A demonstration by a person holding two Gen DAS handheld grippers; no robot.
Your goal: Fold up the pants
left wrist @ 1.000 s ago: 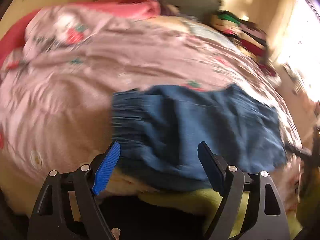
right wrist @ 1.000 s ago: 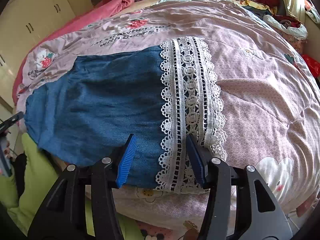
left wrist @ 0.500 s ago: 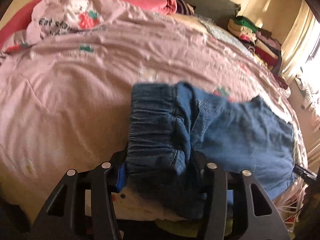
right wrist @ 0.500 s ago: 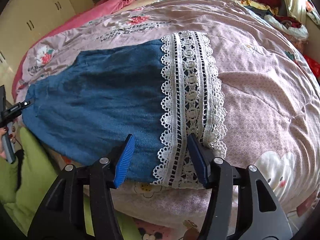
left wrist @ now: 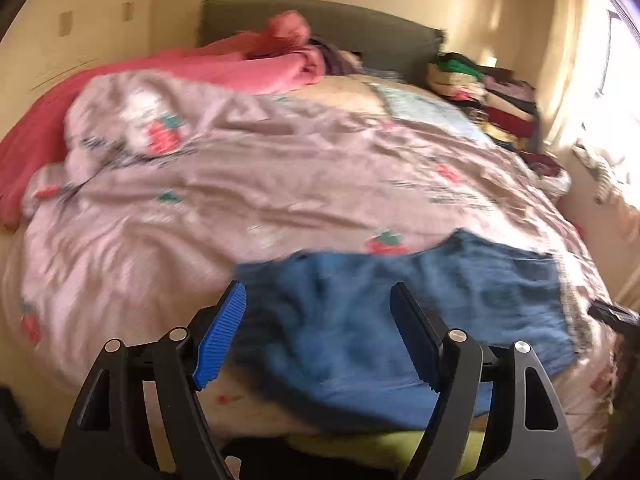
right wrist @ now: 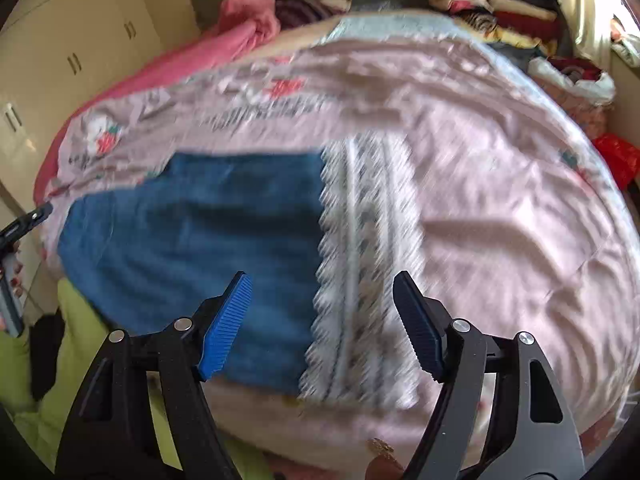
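The blue denim pants [left wrist: 400, 320] lie flat near the front edge of the bed, with a white lace cuff [right wrist: 360, 280] at their right end. My left gripper [left wrist: 320, 336] is open and empty, just above the waist end of the pants. My right gripper [right wrist: 324, 324] is open and empty, over the seam between denim [right wrist: 200, 240] and lace. Both views are blurred by motion.
The pants rest on a pink strawberry-print quilt [left wrist: 240, 184] over the bed. A pink blanket [left wrist: 240, 68] lies by the headboard. Stacked folded clothes [right wrist: 492, 4] sit at the far right. Wardrobe doors [right wrist: 72, 52] stand at the left.
My left gripper had closed on the waistband and lifted it half a second ago; now it is open and the pants lie flat. My right gripper opened wider and pulled back slightly.
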